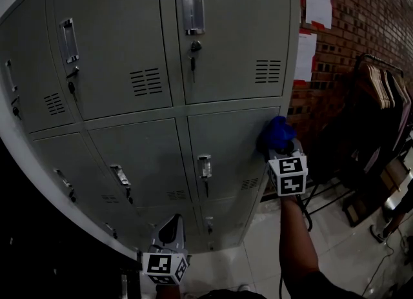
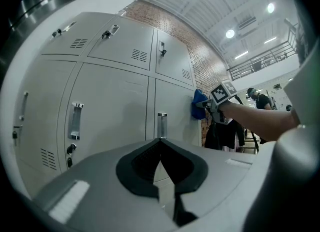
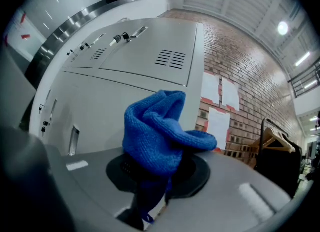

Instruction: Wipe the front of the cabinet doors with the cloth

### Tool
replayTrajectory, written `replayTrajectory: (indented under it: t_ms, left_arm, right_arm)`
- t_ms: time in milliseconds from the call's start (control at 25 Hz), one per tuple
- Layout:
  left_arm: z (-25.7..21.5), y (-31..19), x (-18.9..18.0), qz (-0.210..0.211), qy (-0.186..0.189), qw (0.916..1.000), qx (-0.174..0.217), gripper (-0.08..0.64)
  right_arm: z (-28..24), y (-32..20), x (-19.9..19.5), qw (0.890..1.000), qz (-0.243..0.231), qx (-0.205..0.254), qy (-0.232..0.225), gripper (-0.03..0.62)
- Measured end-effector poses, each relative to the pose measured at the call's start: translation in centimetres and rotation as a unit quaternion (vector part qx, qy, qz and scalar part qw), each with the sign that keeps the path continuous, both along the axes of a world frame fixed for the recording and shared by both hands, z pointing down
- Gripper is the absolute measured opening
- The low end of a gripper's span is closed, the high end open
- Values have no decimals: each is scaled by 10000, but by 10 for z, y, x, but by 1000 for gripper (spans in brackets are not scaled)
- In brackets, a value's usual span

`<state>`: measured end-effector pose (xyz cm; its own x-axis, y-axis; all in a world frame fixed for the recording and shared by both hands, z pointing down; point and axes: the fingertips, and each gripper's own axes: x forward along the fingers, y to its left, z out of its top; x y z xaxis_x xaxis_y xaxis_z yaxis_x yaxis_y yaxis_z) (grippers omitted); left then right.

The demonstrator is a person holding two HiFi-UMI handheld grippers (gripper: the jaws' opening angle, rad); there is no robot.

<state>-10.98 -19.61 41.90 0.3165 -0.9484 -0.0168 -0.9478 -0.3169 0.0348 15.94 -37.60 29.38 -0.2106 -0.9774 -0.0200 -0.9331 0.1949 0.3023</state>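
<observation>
**Blue cloth held to locker door at the cabinet's right edge**

A blue cloth (image 3: 159, 135) is seen clamped in the right claw (image 3: 159, 178), its bunched folds standing up above the two jaws and one fold drooping over to the right. In the head view the cloth (image 1: 276, 132) is pressed against the front of the grey metal cabinet (image 1: 122, 39), at the right edge of the right-hand door (image 1: 226, 146) in the row below the top one, level with the upper part of that door and above its vent slots. The right claw (image 1: 281, 146) is held out on a bare forearm (image 1: 293, 239), with its marker cube (image 1: 288, 175) turned toward the camera.

The left claw (image 1: 170, 226) is held low, near the bottom of the cabinet and well apart from the cloth. Its jaws are shown drawn together in the left gripper view, with nothing between them, and the left claw (image 2: 160, 158) is pointed at the door fronts without touching them. From that view the cloth (image 2: 199, 104) is seen flat to the door's face.

A brick wall (image 1: 364, 26) with sheets of paper (image 1: 318, 0) stuck to it is visible just beside the cabinet, and a clothes rack (image 1: 382, 91) hung with dark garments stands in front of the wall.
</observation>
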Motion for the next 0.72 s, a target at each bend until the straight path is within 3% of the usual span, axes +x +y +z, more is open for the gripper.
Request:
replayTrajectory:
  t_ms: [280,560,720]
  left_arm:
    - [0,0,-6,-31,-2,10000,29,17]
    - [5,3,-21,-142,-1,9999,7,18]
    - [1,5,-30,-236,12,9997,16,18]
  right_arm:
    - [22,25,-91,9949,-1001,-26,71,86]
    - [46,41,-183,9807,-1936,-258,99,84]
    - [55,38,-221,9749,-2175,-386,265,84]
